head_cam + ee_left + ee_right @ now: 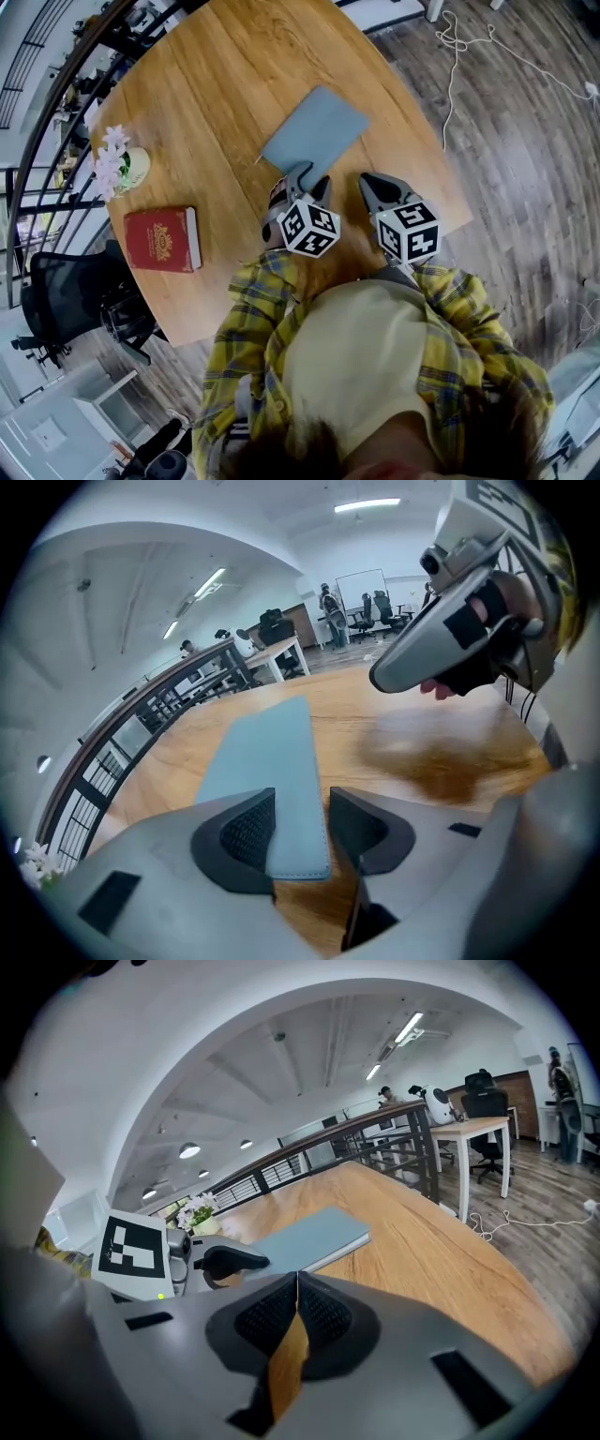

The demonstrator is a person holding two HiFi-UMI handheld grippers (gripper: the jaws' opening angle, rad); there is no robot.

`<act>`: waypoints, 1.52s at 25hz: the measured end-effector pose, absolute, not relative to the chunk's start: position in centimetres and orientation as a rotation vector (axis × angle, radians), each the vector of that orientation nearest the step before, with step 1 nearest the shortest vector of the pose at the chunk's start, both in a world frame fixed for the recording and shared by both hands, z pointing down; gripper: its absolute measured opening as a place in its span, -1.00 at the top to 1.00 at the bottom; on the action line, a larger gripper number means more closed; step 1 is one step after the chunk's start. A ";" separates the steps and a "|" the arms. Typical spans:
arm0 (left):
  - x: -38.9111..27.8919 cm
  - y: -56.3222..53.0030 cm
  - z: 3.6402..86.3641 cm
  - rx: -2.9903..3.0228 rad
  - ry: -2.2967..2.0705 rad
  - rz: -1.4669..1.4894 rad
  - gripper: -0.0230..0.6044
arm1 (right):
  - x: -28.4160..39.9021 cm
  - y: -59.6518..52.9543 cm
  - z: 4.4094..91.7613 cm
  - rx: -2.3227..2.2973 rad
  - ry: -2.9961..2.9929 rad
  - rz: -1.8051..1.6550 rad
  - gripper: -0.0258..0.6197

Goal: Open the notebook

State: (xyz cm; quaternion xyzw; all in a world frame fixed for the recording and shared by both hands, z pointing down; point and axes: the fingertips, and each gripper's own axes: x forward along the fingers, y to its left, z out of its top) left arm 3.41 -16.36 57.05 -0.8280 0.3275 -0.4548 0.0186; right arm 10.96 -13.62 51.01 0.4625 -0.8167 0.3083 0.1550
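Note:
A blue-grey notebook (314, 136) lies closed and flat on the round wooden table (206, 84). My left gripper (311, 178) is at its near corner, pointing down. In the left gripper view the notebook (262, 752) runs away from me, its near corner between the spread jaws of the left gripper (300, 822); a gap shows beside the right pad. My right gripper (367, 178) hovers over bare wood just right of the notebook, shut with nothing in it. The right gripper view shows the right gripper (297, 1283) with pads together, and the notebook (309, 1237) beyond with the left gripper (261, 1261) at its edge.
A red hardcover book (162, 239) lies at the table's left. A small pot of pale flowers (117, 164) stands behind it near the rim. A black office chair (66, 300) sits off the left edge. A white cable (469, 47) trails on the floor at right.

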 end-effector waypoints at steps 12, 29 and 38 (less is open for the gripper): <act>3.8 -16.5 56.8 -2.555 0.913 -1.438 0.50 | 9.9 -14.2 51.5 1.310 -2.338 0.904 0.72; 3.8 -17.0 55.8 -2.424 0.917 -1.543 0.84 | 9.5 -13.3 52.3 1.299 -2.342 0.957 0.72; 3.6 -17.4 53.7 -2.441 0.955 -1.543 0.88 | 8.8 -14.7 52.9 1.309 -2.345 1.073 0.72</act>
